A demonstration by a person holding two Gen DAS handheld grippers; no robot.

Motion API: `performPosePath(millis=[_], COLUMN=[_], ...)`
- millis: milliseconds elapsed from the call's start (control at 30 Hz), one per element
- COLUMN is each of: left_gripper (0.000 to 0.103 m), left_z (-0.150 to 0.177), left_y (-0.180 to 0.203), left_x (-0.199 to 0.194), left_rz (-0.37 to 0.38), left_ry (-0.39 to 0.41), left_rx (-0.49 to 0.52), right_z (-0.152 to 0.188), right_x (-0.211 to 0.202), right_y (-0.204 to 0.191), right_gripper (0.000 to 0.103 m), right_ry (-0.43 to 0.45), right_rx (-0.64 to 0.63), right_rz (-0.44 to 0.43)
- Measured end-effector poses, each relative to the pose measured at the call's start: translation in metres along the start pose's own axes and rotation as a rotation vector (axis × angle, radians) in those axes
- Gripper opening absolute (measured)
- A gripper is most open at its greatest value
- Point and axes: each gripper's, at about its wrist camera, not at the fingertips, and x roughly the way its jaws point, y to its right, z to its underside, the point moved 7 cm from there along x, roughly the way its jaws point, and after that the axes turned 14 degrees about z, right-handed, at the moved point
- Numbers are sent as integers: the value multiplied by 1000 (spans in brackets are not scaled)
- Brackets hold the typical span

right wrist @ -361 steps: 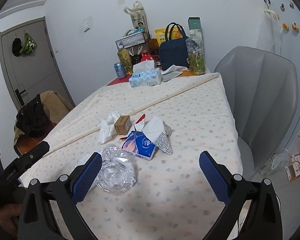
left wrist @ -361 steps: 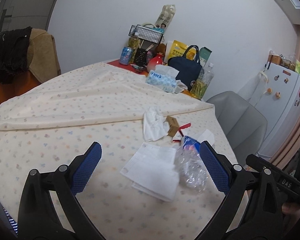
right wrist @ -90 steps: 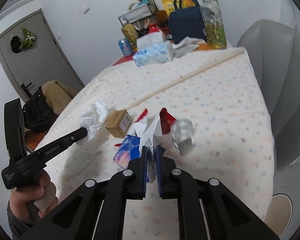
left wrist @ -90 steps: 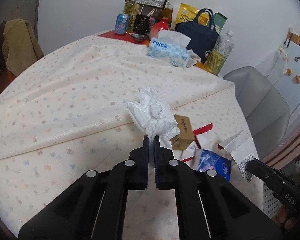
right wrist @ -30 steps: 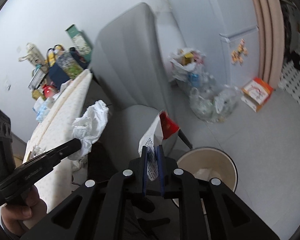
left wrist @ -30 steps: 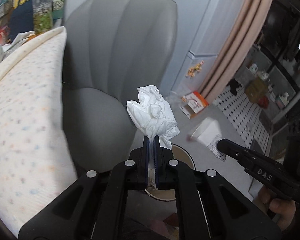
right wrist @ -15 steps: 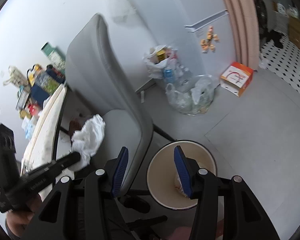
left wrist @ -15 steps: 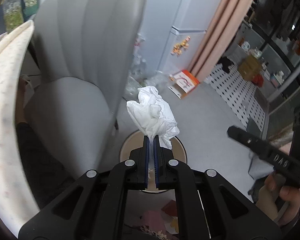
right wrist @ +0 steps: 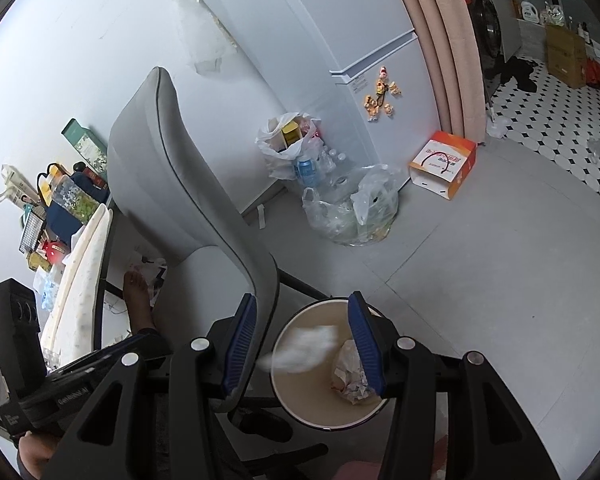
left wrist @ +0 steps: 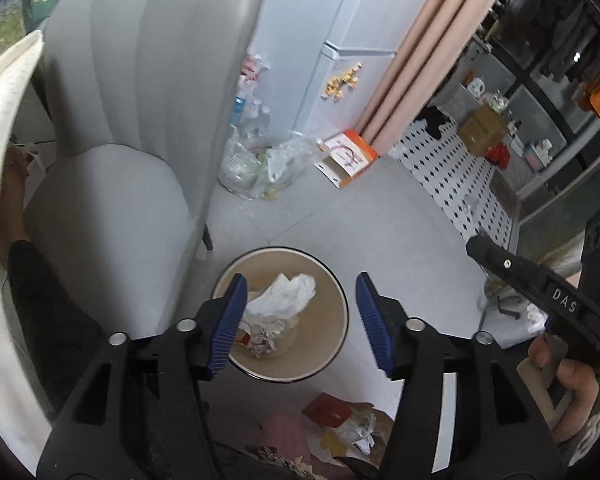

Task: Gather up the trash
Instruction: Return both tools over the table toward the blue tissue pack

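A round cream trash bin [left wrist: 332,312] stands on the grey floor beside the grey chair; it also shows in the right wrist view [right wrist: 300,400]. My left gripper [left wrist: 300,322] is open and empty right above it. A crumpled white tissue [left wrist: 282,298] is in the bin's mouth, blurred in the right wrist view [right wrist: 306,346]. Crumpled paper [right wrist: 350,374] lies inside the bin. My right gripper [right wrist: 304,346] is open and empty above the bin.
A grey chair [left wrist: 140,100] stands left of the bin, the clothed table edge [left wrist: 4,128] further left. Clear plastic bags of bottles [right wrist: 350,204] and an orange and white box [right wrist: 444,164] sit by the white fridge [right wrist: 340,40]. Red and yellow scraps [left wrist: 348,420] lie on the floor.
My left gripper has opened and let go of the white tissue, which now drops into the bin. My right gripper stays open after releasing its paper wrapper.
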Motion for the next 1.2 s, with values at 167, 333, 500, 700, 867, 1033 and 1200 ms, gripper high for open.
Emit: performPosePath(millis=[167, 333, 500, 700, 867, 1033, 1200], left_gripper=[77, 93, 94, 95, 95, 95, 95], left_z=[-6, -15, -18, -9, 5, 19, 34], left_y=[-14, -35, -59, -90, -123, -155, -187], left_x=[-26, -72, -121, -173, -216, -253, -286], left_rz=[-21, -64, -107, -161, -198, -231, -269], left_ry=[52, 149, 237, 324, 387, 453, 501], left_rx=[-23, -47, -86, -134, -186, -244, -292], right_z=[0, -1, 2, 13, 26, 40, 55], right_x=[-6, -21, -33, -43, -53, -62, -66], right_y=[-19, -51, -95, -146, -189, -234, -275], right_gripper=[68, 91, 96, 96, 96, 96, 96], right_ry=[17, 55, 79, 80, 78, 81, 81], right_rx=[-28, -56, -110, -176, -244, -321, -392], right_rz=[-12, -36, -78, -124, -156, -178, -184])
